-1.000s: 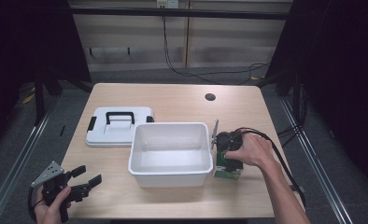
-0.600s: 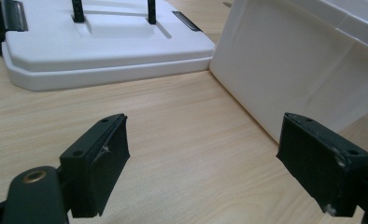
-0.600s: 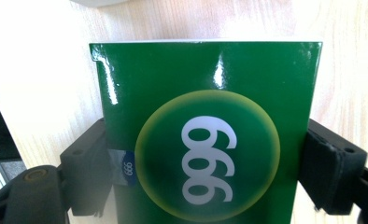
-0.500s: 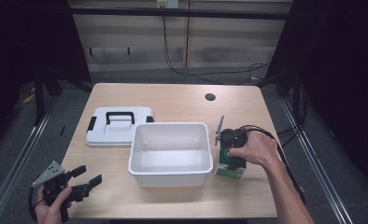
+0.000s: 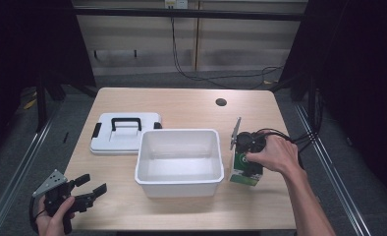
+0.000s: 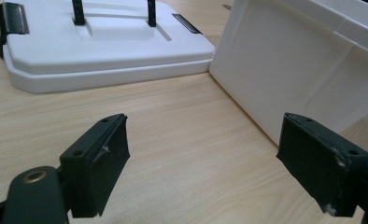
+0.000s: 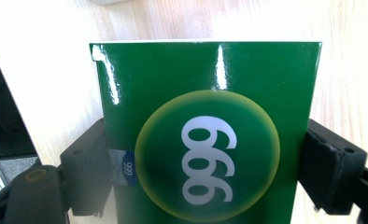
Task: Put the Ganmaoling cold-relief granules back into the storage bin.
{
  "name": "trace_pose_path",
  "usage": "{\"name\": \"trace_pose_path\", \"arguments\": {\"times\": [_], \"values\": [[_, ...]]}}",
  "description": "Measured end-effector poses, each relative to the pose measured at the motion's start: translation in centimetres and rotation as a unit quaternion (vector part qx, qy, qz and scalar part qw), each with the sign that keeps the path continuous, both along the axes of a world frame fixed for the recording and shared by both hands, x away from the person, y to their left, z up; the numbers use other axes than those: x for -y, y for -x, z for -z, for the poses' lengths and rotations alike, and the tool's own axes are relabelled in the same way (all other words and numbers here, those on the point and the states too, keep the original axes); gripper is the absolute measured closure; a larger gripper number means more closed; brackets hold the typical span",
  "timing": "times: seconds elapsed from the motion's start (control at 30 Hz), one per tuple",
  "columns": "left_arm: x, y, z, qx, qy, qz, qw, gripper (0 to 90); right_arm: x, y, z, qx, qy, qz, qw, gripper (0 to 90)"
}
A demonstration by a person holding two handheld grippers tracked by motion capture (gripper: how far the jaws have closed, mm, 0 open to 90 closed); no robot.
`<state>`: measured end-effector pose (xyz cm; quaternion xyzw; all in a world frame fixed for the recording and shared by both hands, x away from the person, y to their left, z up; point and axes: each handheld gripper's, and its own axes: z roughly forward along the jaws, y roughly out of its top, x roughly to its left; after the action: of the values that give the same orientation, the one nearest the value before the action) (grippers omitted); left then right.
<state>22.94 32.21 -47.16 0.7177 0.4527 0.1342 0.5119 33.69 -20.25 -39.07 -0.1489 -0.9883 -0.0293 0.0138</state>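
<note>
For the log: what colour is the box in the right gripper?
Glossy green box with white 999 print, best in the right gripper view.

A glossy green box (image 7: 205,135) marked 999 in a yellow-ringed circle sits between the right hand-held gripper (image 7: 205,172)'s black jaws, both pressed against its sides, above the pale wooden bench (image 7: 266,21).
</note>
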Motion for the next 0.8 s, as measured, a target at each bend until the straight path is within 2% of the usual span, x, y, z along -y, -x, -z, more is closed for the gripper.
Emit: {"name": "trace_pose_path", "arguments": {"times": [0.17,0.43,0.57,0.67,0.8], "values": [[0.0,0.1,0.0,0.002,0.0,0.0,1.0,16.1,0.0,-0.1,-0.8,0.003,-0.004,0.009,0.9999,16.2],[-0.1,0.2,-0.1,0.007,0.004,-0.004,1.0,16.0,-0.2,-0.2,-2.3,0.013,-0.005,0.007,0.9999,16.2],[-0.1,0.2,-0.1,0.006,0.005,-0.006,1.0,16.1,-0.8,-0.1,-2.9,0.006,0.001,0.0,1.0,16.2],[-0.1,0.3,-0.2,0.012,0.004,-0.008,0.9999,16.1,-0.9,-0.2,-3.4,0.014,0.006,-0.008,0.9999,16.2],[0.0,0.3,-0.1,0.009,0.006,-0.002,0.9999,16.1,-1.3,0.1,-3.9,0.02,0.013,-0.006,0.9997,16.2]]}}
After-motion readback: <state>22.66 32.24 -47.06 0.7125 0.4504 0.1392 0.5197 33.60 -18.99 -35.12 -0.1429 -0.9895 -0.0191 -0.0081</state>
